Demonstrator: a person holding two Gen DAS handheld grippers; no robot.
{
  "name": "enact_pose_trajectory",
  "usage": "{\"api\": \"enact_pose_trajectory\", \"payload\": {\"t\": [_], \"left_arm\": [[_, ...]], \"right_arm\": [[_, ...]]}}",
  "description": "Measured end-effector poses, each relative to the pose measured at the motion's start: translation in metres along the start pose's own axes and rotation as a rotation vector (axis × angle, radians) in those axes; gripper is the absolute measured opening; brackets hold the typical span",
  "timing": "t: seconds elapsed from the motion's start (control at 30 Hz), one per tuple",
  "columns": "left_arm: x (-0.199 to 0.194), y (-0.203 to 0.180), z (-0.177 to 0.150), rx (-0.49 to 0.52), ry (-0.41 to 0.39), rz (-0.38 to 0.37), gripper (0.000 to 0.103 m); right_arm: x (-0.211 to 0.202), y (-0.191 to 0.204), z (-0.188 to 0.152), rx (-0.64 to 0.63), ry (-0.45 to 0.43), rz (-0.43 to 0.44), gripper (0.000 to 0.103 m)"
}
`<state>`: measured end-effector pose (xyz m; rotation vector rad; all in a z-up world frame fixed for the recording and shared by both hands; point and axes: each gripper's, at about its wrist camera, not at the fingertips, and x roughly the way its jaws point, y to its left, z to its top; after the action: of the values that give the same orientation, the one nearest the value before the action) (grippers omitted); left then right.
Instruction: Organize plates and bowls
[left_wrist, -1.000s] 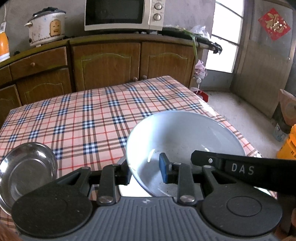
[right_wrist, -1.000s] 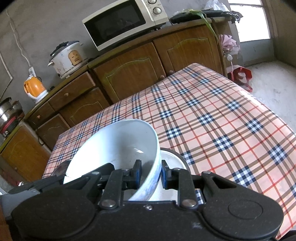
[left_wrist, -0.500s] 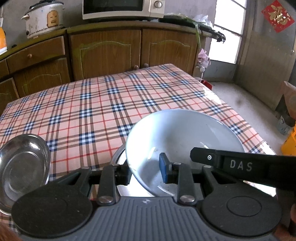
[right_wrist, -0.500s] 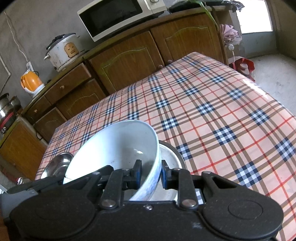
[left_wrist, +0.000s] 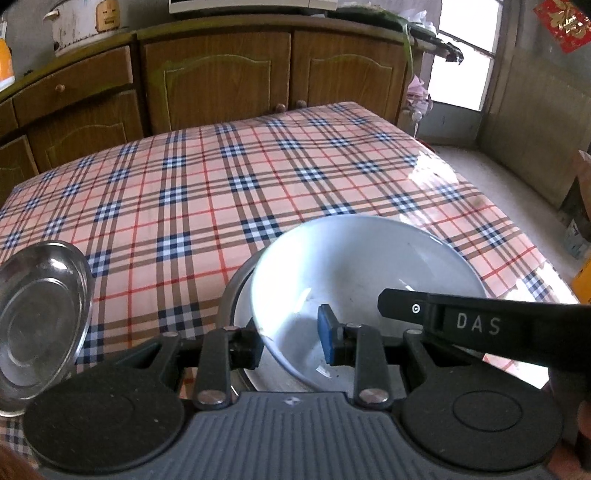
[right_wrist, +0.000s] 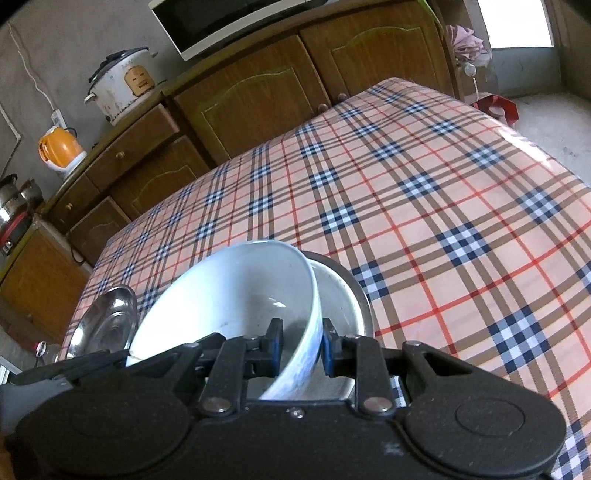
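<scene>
Both tools (left_wrist: 290, 345) (right_wrist: 301, 349) pinching glossy white round bowl (left_wrist: 362, 273) rim, over steel dish (right_wrist: 354, 295), plaid tablecloth (left_wrist: 221, 192)

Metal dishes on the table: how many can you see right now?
2. A shallow steel plate sits at the table's left edge; a steel bowl lies under the white bowl both claws grip. Others may be hidden.

Both handheld grippers are matte black with round pivot housings, silver screws and blue finger pads (left_wrist: 327, 338). The left gripper (left_wrist: 291, 345) has a ribbed grey base; the right gripper (right_wrist: 301, 350) bears white "DAS" lettering.
</scene>
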<state>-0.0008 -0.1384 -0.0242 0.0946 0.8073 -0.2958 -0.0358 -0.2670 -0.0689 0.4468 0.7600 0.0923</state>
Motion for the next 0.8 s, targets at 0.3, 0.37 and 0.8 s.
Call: {"api": "enact_pose_trajectory", "payload": {"t": [0.3, 0.37, 0.8], "left_arm": [[0.0020, 0.0029, -0.0028, -0.006, 0.001, -0.006, 0.030], [0.0011, 0.0039, -0.0036, -0.011, 0.001, -0.009, 0.030], [0.0015, 0.0078, -0.0085, -0.030, -0.010, -0.039, 0.032]], "right_arm": [[0.0036, 0.0016, -0.0010, -0.024, 0.001, -0.003, 0.028], [0.0042, 0.0026, -0.0016, -0.031, 0.002, -0.001, 0.028], [0.0040, 0.0034, -0.0004, -0.047, 0.016, 0.000, 0.028]]}}
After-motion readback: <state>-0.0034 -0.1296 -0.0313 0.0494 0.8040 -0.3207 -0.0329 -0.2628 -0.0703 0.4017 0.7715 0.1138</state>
